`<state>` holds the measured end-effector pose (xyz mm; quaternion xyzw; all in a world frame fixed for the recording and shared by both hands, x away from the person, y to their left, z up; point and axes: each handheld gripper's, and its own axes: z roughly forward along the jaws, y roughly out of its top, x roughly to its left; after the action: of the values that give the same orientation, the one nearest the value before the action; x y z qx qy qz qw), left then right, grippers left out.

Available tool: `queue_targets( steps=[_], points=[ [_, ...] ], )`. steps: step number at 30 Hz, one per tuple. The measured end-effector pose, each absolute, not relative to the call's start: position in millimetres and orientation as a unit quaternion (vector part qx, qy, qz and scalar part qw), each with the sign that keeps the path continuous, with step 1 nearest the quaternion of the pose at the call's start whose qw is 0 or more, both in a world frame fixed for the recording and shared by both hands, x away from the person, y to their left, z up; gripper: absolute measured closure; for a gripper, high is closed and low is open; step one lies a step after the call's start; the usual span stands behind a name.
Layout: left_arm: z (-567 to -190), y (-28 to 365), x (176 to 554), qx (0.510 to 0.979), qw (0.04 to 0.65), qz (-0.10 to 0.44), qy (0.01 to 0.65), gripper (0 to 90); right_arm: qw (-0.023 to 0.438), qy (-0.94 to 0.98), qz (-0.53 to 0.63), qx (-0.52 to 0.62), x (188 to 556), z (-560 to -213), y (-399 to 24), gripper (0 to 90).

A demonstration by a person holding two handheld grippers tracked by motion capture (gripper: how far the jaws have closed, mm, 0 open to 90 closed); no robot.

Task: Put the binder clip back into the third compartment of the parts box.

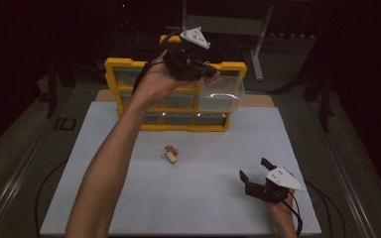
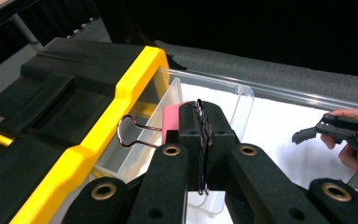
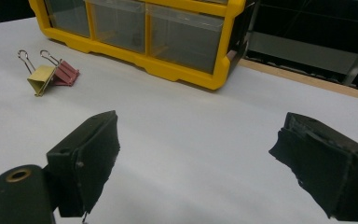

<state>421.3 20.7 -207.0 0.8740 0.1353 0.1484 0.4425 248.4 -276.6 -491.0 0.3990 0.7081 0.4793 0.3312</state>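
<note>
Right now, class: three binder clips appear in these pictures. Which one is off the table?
The pink binder clip clamped in the left gripper, held over the open clear drawer. The yellow clip and the other pink clip lie together on the white table.

**A dark lab room with my test table**

I work in a lab or workshop. My table [image 1: 188, 198] has a white sheet on top, a yellow drawer organizer [image 1: 129, 67] stands at the back, cables [image 1: 42, 191] run along the floor, and metal stands [image 1: 260, 44] wait in the dark behind
</note>
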Motion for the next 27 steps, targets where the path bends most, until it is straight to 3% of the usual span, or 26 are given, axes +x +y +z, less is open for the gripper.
queue_targets(
  steps=[8,9,11,15,20,27],
  points=[
    [-208,12,421,0.875,0.441,0.143,0.138,87.3,0.332,0.709,0.479,0.398,248,-491,-276,11.8],
    [-208,12,422,0.872,0.449,0.134,0.143,81.2,0.332,0.709,0.479,0.398,248,-491,-276,11.8],
    [-209,11,422,0.872,0.449,0.122,0.151,53.3,0.332,0.709,0.479,0.398,248,-491,-276,11.8],
    [-211,13,422,0.871,0.434,0.150,0.176,19.1,0.332,0.708,0.479,0.398,248,-491,-277,11.8],
    [-215,24,421,0.871,0.424,0.159,0.192,10.0,0.332,0.707,0.480,0.400,248,-491,-277,11.8],
    [-228,39,420,0.870,0.418,0.167,0.204,8.2,0.334,0.706,0.479,0.401,248,-491,-278,11.8]
  ],
)
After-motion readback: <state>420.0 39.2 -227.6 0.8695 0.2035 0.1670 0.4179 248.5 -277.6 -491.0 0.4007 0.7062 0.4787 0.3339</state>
